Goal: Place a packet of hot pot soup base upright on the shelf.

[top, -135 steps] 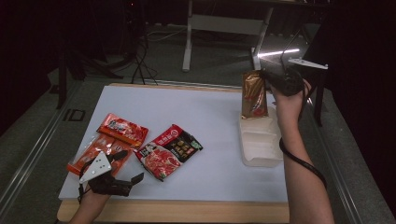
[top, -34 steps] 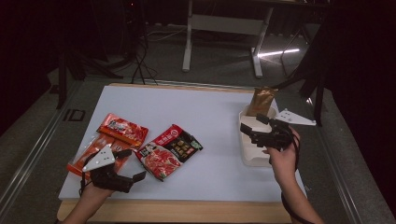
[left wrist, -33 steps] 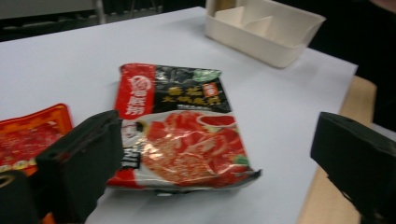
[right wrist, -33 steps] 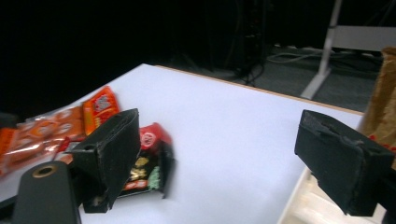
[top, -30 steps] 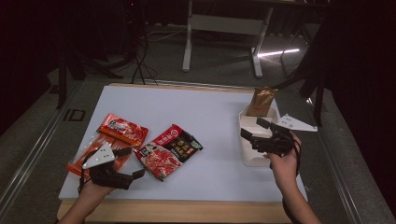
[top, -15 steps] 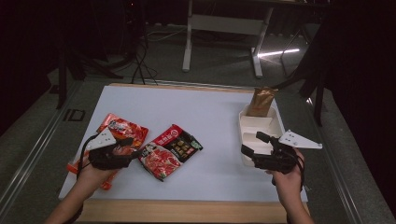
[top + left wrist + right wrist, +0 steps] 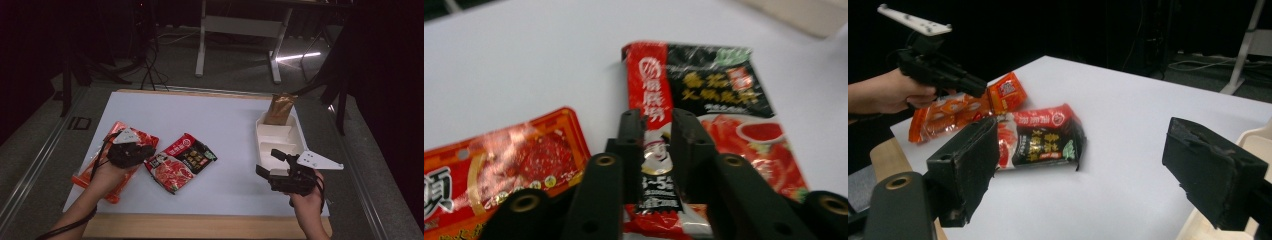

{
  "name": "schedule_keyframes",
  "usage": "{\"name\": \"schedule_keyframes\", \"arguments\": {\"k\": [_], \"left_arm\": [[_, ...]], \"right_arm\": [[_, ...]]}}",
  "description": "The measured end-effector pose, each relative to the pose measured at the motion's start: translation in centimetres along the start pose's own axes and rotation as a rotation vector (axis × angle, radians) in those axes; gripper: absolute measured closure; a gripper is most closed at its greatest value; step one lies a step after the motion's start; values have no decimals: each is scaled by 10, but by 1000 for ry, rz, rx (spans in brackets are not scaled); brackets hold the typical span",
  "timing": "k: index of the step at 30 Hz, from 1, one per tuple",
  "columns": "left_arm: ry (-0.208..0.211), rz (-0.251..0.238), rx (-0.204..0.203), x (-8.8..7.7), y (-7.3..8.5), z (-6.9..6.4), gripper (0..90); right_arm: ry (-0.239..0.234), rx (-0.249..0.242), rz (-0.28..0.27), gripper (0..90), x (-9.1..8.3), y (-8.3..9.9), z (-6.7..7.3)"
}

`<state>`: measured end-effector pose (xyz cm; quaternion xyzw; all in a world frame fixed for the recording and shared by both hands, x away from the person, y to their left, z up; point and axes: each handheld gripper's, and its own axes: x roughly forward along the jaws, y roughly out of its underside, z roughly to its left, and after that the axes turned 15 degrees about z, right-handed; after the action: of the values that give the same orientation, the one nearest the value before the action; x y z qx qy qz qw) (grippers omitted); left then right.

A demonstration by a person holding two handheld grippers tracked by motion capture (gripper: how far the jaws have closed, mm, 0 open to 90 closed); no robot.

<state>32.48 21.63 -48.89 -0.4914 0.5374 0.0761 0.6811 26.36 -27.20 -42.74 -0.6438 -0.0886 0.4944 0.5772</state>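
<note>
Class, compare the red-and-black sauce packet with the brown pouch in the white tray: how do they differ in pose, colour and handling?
The red-and-black sauce packet lies flat on the white table; the brown pouch stands upright in the white tray. The packet is red and black, the pouch plain brown. The left gripper pinches the packet's edge; nothing touches the pouch. Both are sealed packs.

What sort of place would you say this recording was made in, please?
Probably a lab or studio set up for recording: a white-topped table in a dark room, cables on the floor, and a metal stand behind.
</note>
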Motion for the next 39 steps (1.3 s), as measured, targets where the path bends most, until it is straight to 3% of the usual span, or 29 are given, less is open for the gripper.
{"name": "schedule_keyframes", "arguments": {"k": [3, 7, 13, 14, 16, 23, 27, 29, 31, 39], "left_arm": [[-24, 21, -22, 8, -1, 5, 889], [-63, 73, -32, 17, -2, 11, 900], [-38, 148, 5, 30, -7, 13, 900], [-29, 186, 16, 35, -10, 13, 900], [-41, 215, 36, 40, -11, 12, 900], [-46, 266, 53, 53, -14, 10, 900], [-26, 275, 51, 52, -13, 10, 900], [-18, 289, 68, 51, -14, 7, 900], [16, 301, 73, 50, -14, 5, 900], [78, 315, 91, 47, -11, -8, 900]], "right_arm": [[-14, -7, -3, 149, 1, 2, 1], [-28, -8, -4, 150, 2, 4, 0], [-37, 0, 8, 150, 5, 6, -2], [-40, 1, 9, 150, 6, 7, -2], [-45, 0, 17, 150, 8, 8, -1], [-45, -10, 26, 150, 10, 7, -1], [-48, -7, 25, 150, 10, 8, -2], [-49, -3, 25, 150, 10, 8, -3], [-50, -2, 26, 150, 10, 8, -3], [-57, -1, 30, 150, 11, 8, -3]]}}
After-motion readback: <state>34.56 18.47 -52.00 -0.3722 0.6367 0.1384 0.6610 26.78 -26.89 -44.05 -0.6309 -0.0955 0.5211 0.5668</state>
